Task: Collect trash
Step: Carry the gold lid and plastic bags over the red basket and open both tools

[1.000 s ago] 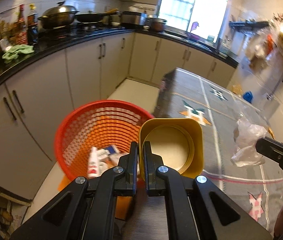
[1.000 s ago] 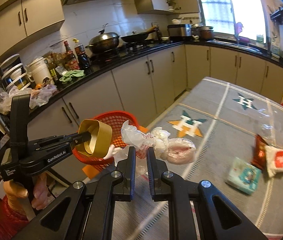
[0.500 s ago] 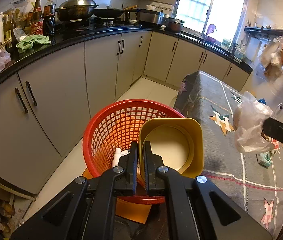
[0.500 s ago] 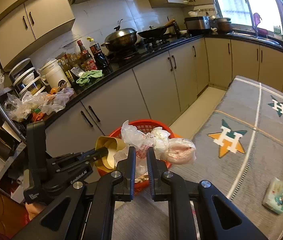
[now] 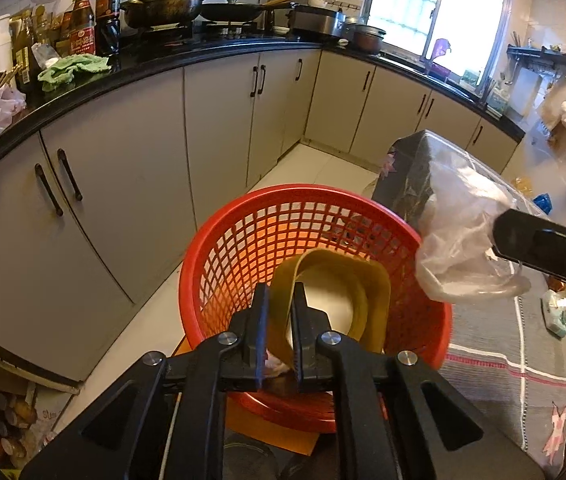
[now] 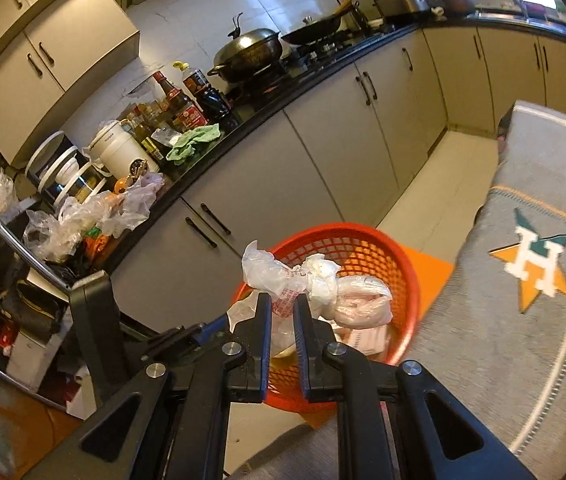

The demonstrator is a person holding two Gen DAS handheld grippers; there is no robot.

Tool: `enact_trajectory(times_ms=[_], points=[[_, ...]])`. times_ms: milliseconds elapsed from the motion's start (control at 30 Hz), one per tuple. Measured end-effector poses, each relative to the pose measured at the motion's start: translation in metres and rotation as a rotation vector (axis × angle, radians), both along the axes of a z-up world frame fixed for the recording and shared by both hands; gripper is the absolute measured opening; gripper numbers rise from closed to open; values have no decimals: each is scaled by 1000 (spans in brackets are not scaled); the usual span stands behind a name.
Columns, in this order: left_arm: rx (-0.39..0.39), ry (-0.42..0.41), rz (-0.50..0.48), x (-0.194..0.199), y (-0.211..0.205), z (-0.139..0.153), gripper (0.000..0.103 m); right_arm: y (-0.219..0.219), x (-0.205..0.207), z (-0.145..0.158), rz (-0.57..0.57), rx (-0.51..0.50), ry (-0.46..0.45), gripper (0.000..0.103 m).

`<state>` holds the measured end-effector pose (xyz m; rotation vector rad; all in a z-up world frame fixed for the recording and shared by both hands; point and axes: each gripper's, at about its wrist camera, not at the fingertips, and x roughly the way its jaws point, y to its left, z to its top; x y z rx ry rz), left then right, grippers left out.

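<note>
A red mesh basket [image 5: 243, 240] stands on the floor beside the table; it also shows in the right wrist view [image 6: 403, 280]. My left gripper [image 5: 279, 312] is shut on the rim of a squashed yellow paper cup [image 5: 367, 296] held over the basket's opening. My right gripper [image 6: 283, 312] is shut on a knotted clear plastic bag [image 6: 323, 284] held above the basket. In the left wrist view that bag [image 5: 459, 240] hangs over the basket's right rim. Some wrappers [image 6: 363, 338] lie inside the basket.
A table with a grey patterned cloth [image 6: 523, 320] stands right of the basket, with a small packet [image 5: 555, 312] on it. Grey cabinets [image 5: 123, 184] under a cluttered black counter [image 5: 83, 80] run along the left and back. An orange mat [image 6: 431, 272] lies under the basket.
Both grippers have moved toward and over the basket. The yellow cup has tipped down into the basket's opening, and the plastic bag has come over the basket's rim.
</note>
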<state>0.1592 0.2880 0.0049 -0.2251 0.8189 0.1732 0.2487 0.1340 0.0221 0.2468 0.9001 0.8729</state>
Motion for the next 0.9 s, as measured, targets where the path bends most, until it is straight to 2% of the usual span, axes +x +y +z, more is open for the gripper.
enact_trajectory(times_ms=[133,200,233,267,300,333,600,900], points=[[-6,6,13,1,4,-3,12,8,7,-7,5,15,32,16],[-12,5,15,1,5,-3,17,9,8,-10,8,16,47,27],[-12,3,16,1,5,-2,21,8,8,-11,5,19,47,38],[-10,-1,18,1,5,-1,33,7,8,-10,-1,19,43,46],[-5,-9,22,0,5,1,42,5,8,-9,-3,21,40,48],[1,-17,25,-1,4,2,44,3,7,-8,-3,25,35,48],[8,-33,5,-7,-10,15,44,-29,-1,5,-45,52,12,48],[38,-55,-60,-12,-48,33,45,-84,-9,5,-131,71,25,48]])
